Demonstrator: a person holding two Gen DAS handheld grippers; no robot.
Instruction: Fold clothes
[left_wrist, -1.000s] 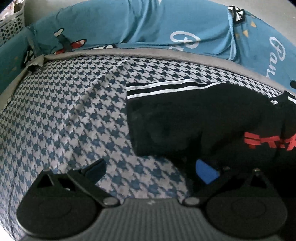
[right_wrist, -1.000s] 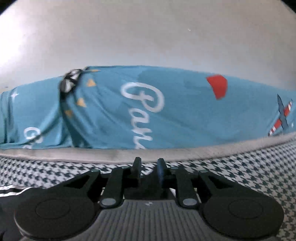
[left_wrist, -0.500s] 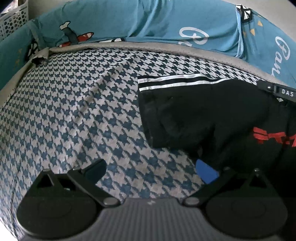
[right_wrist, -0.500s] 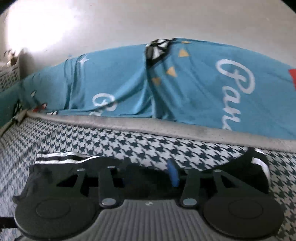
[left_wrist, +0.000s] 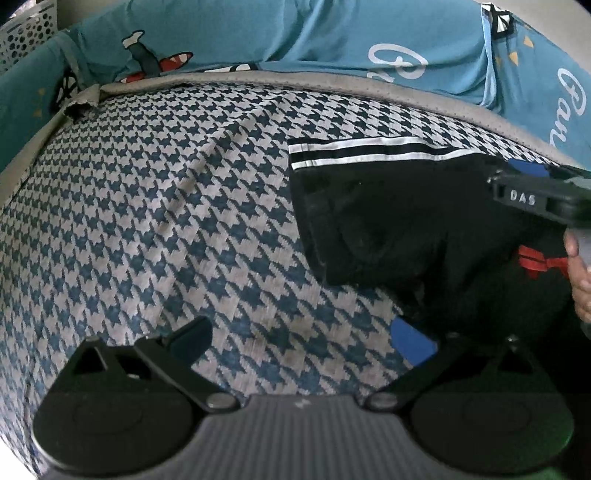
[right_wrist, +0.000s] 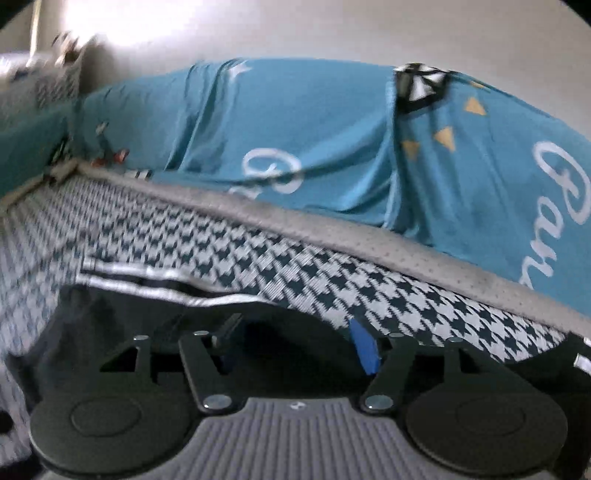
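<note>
Right gripper (right_wrist: 295, 347) (jaws opening) hangs over the black garment (right_wrist: 122, 332).

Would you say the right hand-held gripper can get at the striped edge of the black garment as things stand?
Probably yes: the right hand-held gripper, its jaws opening with nothing clamped, is low over the black garment, and the striped edge lies uncovered just ahead.

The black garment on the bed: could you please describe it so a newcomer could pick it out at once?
Start at the houndstooth bed cover, edged by blue printed bedding. On its right side lies the black garment, the only dark thing there. White stripes along its far edge and red lettering set it apart.
</note>
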